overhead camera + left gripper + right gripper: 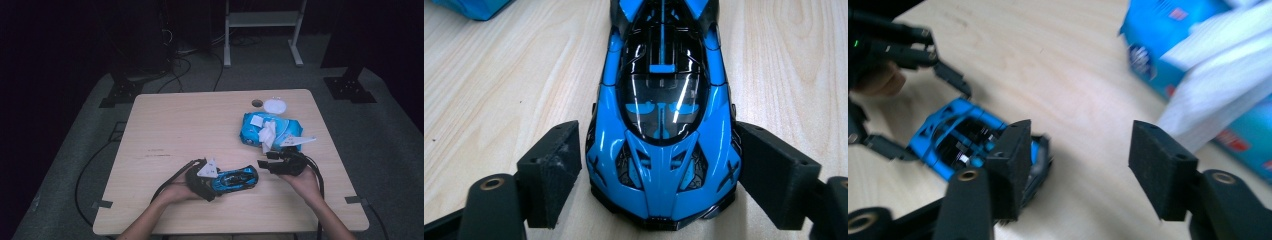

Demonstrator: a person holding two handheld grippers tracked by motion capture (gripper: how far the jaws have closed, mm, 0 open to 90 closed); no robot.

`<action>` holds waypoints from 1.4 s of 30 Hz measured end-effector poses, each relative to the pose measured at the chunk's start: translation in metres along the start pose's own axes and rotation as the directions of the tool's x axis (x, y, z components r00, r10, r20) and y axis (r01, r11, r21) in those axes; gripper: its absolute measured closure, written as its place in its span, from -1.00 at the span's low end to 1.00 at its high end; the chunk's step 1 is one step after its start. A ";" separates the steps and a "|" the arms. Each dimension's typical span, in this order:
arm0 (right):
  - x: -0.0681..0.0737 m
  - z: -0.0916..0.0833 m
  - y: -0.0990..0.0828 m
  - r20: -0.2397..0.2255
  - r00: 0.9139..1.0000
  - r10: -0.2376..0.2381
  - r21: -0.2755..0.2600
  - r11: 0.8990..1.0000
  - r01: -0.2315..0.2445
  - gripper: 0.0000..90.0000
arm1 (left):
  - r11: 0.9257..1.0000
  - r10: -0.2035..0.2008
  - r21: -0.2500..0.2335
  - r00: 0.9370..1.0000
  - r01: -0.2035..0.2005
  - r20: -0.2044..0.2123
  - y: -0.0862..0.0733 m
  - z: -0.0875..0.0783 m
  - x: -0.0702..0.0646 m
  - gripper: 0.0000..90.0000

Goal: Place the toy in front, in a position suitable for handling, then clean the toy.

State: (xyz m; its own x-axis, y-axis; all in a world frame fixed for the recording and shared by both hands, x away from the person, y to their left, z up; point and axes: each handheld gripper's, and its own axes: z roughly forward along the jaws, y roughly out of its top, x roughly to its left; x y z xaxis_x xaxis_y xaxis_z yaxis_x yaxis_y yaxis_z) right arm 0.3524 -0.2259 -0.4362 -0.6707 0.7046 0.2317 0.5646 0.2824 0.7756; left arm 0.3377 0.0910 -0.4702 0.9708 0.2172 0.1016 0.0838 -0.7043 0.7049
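A blue and black toy car (pixel 235 179) lies on the light wooden tabletop (pixel 190 125) near the person's edge, a little right of the middle, lengthwise from left to right. The left gripper (pixel 216 181) sits at the car's left end, held by the left hand (pixel 176 191). In the left gripper view the car (pixel 664 125) lies between the two black fingers (pixel 555 165): the right finger looks to be against the car's side, while a thin gap shows at the left finger, so the fingers stand slightly open around it rather than clamped. The right gripper (pixel 264 163) is just beyond the car's right end, held by the right hand (pixel 302 182). In the right gripper view its fingers (pixel 1163 170) stand wide apart with only bare tabletop between them, and the car (pixel 968 142) lies off to the left of them. A blue pack of wipes (pixel 270 129) with white sheets sticking out lies farther off on the right, and a white round lid (pixel 276 105) sits beyond it near the far edge.
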 end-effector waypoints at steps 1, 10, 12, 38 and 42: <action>0.000 0.000 0.000 0.000 1.000 0.000 0.000 1.000 0.000 -0.09 | 1.000 0.000 0.000 1.000 0.000 0.000 0.000 0.000 0.000 -0.58; -0.017 -0.005 0.027 0.122 0.992 -0.032 -0.056 0.998 0.039 -0.25 | 0.999 -0.019 -0.028 1.000 0.019 -0.010 -0.003 -0.005 0.002 -0.70; -0.022 -0.001 0.037 0.194 0.979 -0.066 -0.059 0.995 0.079 -0.28 | 0.999 -0.022 -0.032 1.000 0.021 -0.013 -0.004 -0.006 0.003 -0.76; -0.051 0.042 0.056 0.419 0.906 -0.061 -0.047 0.995 0.088 0.50 | 0.992 -0.029 -0.123 0.998 0.021 -0.061 -0.009 -0.025 0.009 -0.79; -0.048 0.035 0.060 0.401 0.913 -0.073 -0.063 0.992 0.107 0.83 | 0.992 -0.033 -0.121 0.997 0.025 -0.066 -0.011 -0.025 0.009 -0.79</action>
State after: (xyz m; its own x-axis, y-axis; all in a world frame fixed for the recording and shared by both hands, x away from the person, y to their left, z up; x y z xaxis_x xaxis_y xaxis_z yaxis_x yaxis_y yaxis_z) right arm 0.4351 -0.2199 -0.4208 -0.4607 0.8838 -0.0811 0.4581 0.3151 0.8312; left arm 0.3403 0.1181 -0.4594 0.9506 0.2843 0.1244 0.0800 -0.6118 0.7870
